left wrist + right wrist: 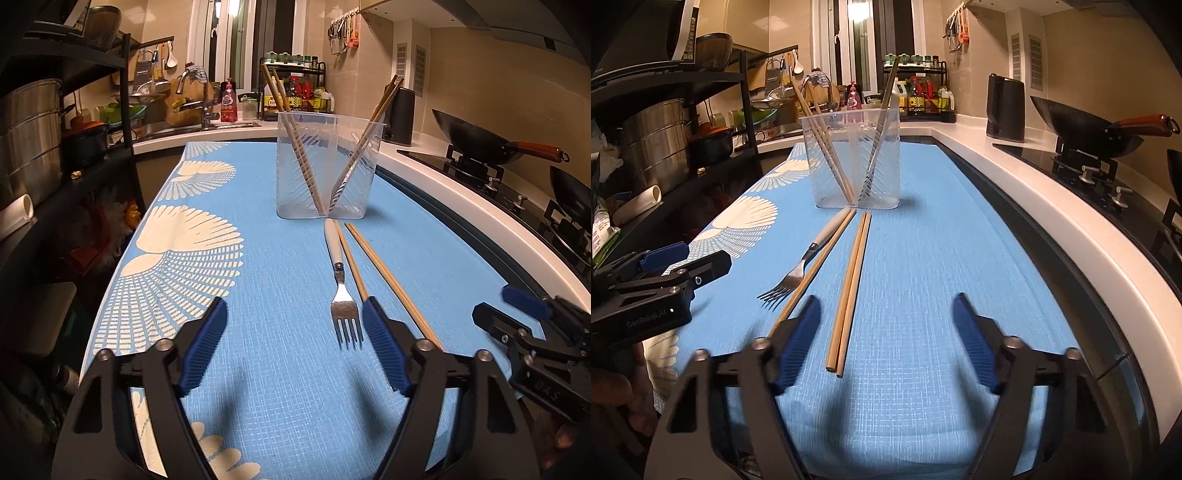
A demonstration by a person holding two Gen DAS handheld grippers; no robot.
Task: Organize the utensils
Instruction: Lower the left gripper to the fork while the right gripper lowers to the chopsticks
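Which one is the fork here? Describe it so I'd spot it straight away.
Start at the clear plastic holder standing on the blue patterned cloth. Just in front of it several long things lie flat on the cloth. The fork is the only metal one: pale handle toward the holder, shiny tines pointing to the camera, with plain wooden chopsticks beside it.

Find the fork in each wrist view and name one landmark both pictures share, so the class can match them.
Left wrist view: fork lies centre, tines toward the camera, just left of the right finger.
Right wrist view: fork lies left of centre, beside a single chopstick.
Shared landmark: clear utensil holder at the handle end.
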